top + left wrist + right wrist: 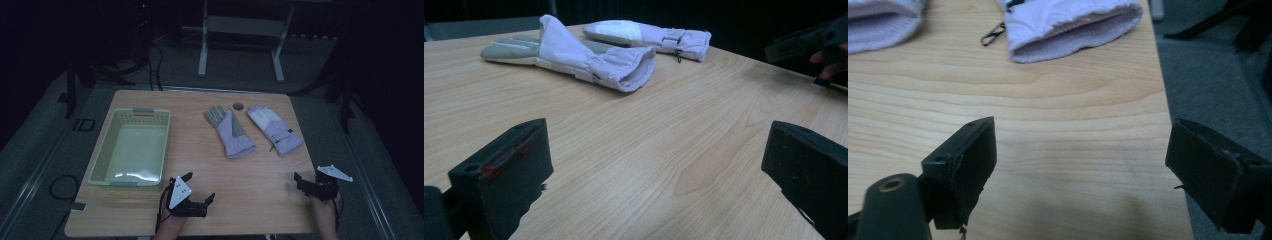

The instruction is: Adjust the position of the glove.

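Both grippers, left point(200, 189) and right point(305, 181), gape empty; gloves point(231, 131) lie beyond them, cuffs nearest, the right gripper closer

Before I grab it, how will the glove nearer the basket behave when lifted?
Probably floppy: the glove is soft padded fabric lying flat, so whichever end isn't gripped should droop. Likely light for its bulk. Its open cuff looks thick and squashy, so it should compress under the fingers rather than slip.
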Tool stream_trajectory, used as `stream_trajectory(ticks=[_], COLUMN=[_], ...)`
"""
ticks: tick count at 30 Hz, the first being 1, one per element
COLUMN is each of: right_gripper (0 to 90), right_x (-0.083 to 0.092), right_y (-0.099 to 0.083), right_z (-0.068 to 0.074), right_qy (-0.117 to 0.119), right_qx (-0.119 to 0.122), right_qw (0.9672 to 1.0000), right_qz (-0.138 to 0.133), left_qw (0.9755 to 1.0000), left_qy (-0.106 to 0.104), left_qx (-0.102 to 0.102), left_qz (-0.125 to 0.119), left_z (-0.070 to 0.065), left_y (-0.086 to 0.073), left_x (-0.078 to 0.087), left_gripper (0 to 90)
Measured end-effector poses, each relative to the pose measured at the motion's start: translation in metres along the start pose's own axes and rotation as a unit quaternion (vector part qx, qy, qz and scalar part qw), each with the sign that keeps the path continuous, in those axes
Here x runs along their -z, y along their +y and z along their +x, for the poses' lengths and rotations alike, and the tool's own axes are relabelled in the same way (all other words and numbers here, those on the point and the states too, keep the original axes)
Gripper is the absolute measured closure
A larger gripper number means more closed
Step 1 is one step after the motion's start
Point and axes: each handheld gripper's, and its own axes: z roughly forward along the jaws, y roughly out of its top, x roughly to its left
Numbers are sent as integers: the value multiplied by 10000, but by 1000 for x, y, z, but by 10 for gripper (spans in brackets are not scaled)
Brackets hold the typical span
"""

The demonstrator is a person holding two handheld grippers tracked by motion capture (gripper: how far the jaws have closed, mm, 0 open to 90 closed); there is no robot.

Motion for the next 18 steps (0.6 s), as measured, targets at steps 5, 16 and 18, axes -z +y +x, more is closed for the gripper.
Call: stream_trajectory(ticks=[5,16,18], right_gripper=[113,143,143], right_x=[10,19,19], right_y=[18,72,81], right_z=[0,10,14], right_qy=[75,503,560], right_qx=[10,42,85], right_qw=[9999,9982,9978], right_qz=[-117,-331,-348], left_qw=[10000,10000,10000], left_qy=[11,-14,-18], left_qx=[-38,-34,-37], left_qz=[-8,-30,-29], left_z=[-1,-1,-1], left_y=[0,0,0], left_x=[0,1,1], left_gripper=[0,0,0])
